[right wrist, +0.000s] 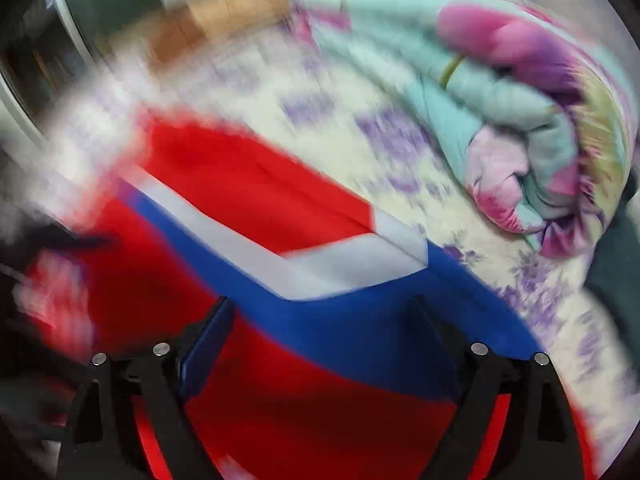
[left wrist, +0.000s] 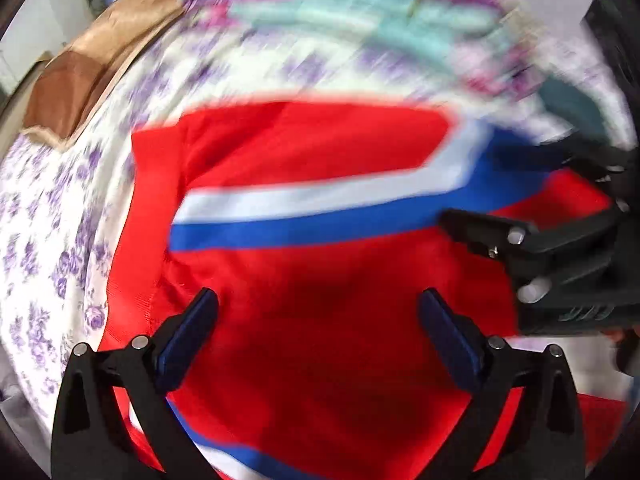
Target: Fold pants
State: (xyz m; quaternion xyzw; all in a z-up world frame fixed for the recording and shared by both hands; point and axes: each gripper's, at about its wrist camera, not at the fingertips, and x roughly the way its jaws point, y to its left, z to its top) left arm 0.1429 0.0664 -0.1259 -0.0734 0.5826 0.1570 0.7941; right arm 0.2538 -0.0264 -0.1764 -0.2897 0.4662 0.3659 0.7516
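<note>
Red pants (left wrist: 320,288) with a white and a blue side stripe lie spread on a bed with a purple-flowered sheet (left wrist: 60,216). My left gripper (left wrist: 318,308) is open just above the red cloth, nothing between its fingers. My right gripper (left wrist: 480,232) shows at the right edge of the left wrist view, over the pants. In the right wrist view the pants (right wrist: 248,192) lie below my right gripper (right wrist: 322,312), which is open over the blue stripe. Both views are motion-blurred.
A rolled quilt in mint, pink and purple (right wrist: 520,120) lies on the sheet (right wrist: 360,128) at the far right of the bed. A tan and brown pillow (left wrist: 72,88) sits at the far left. A doorway or window (right wrist: 48,40) shows beyond the bed.
</note>
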